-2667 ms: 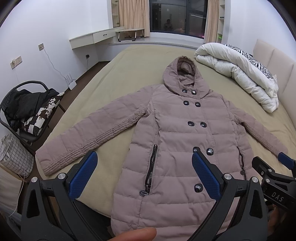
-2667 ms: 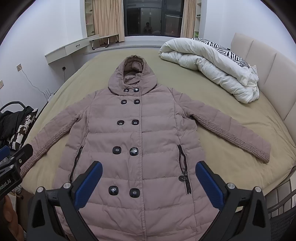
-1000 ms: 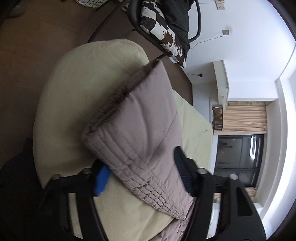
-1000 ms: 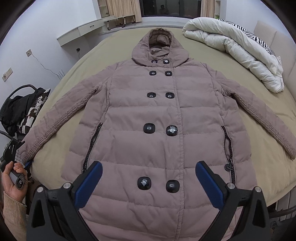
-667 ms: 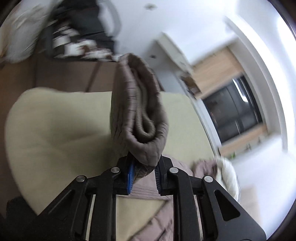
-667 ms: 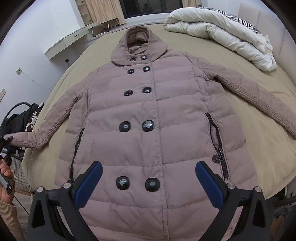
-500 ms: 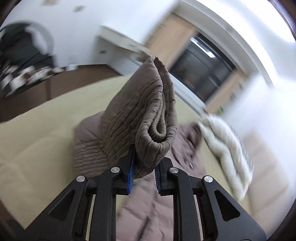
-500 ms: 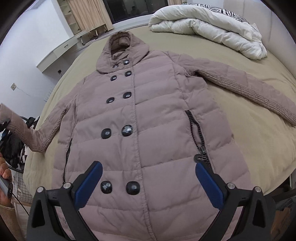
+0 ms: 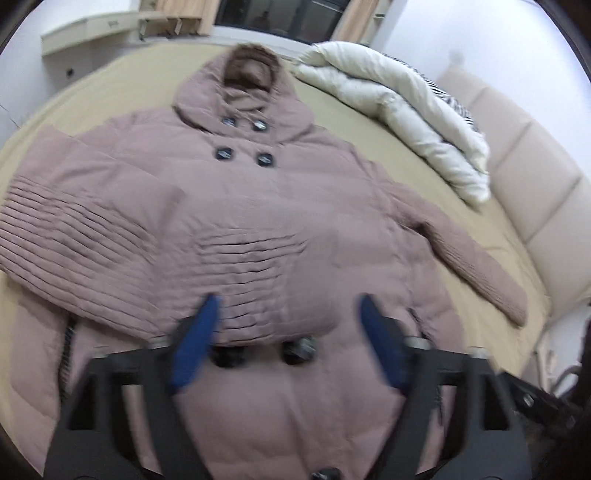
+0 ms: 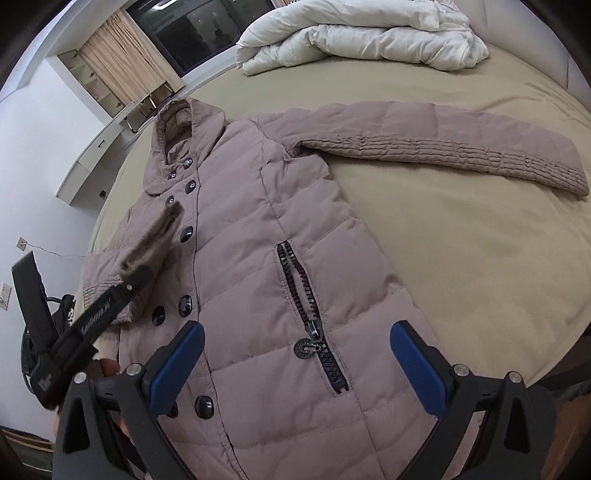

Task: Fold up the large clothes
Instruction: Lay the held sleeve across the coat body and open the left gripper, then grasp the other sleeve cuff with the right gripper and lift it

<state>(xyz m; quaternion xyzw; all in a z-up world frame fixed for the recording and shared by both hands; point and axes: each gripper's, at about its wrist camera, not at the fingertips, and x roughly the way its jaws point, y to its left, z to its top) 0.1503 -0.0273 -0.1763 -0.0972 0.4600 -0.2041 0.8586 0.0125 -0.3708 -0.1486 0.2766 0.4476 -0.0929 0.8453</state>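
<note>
Mauve quilted hooded down coat [image 10: 258,258] lies flat, face up, on the khaki-sheeted bed [image 10: 480,258]; long axis runs hem at 6 o'clock to hood at 12 in the left wrist view, hood pointing away from the person. Left sleeve [image 9: 122,251] is folded across the chest, its cuff just ahead of the left gripper [image 9: 288,347]. That view is motion-blurred, but the blue pads stand wide apart with nothing between them; looks like the sleeve is let go. Right gripper [image 10: 291,365] hovers over the lower front near the black pocket zipper [image 10: 310,317], fingers spread apart, empty. Unfolded right sleeve [image 10: 461,147] stretches out flat toward 2 o'clock from the right gripper, cuff end well apart from the fingers, long axis roughly crosswise to the coat body. Right gripper is the nearer one, so that sleeve is probably its next grab. White rumpled duvet [image 10: 362,33] sits at 12 o'clock, clear of the coat.
</note>
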